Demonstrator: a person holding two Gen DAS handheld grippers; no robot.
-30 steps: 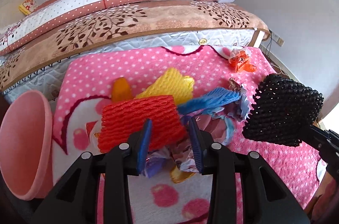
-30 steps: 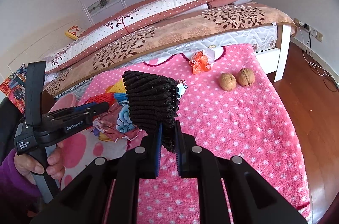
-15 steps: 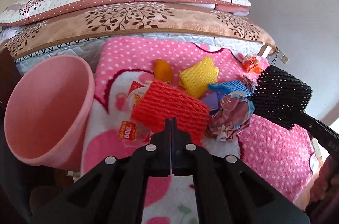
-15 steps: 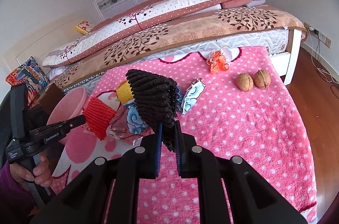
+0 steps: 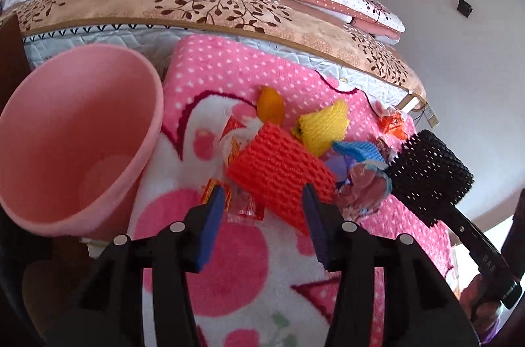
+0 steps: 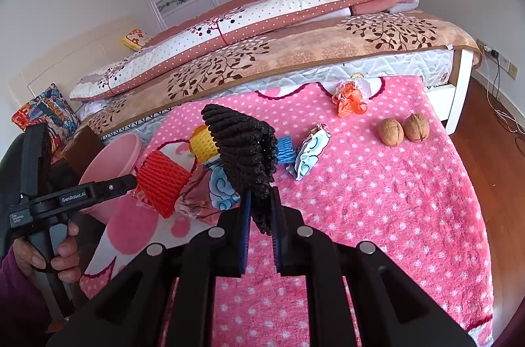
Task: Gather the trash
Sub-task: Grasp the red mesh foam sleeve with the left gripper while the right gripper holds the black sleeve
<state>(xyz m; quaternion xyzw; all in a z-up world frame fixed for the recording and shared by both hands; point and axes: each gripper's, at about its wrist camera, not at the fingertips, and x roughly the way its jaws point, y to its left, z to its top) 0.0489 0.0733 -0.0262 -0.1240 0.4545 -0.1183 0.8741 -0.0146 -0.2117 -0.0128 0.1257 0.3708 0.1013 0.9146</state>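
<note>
My left gripper is open, its blue pads on either side of the near edge of a red foam net that lies on the pink dotted blanket. The red net also shows in the right wrist view, at the left gripper's tip. My right gripper is shut on a black foam net and holds it above the blanket; it also shows in the left wrist view. A pink bin stands at the blanket's left edge, tilted towards me.
Yellow foam net, blue foam net, orange peel, crumpled wrappers and a red packet lie around the red net. An orange wrapper, a white-blue wrapper and two walnuts lie further right. Folded quilts are behind.
My left gripper was shut half a second ago and is now open around the red net's near edge, and it has turned left towards the bin. The right gripper holds the black net steady.
</note>
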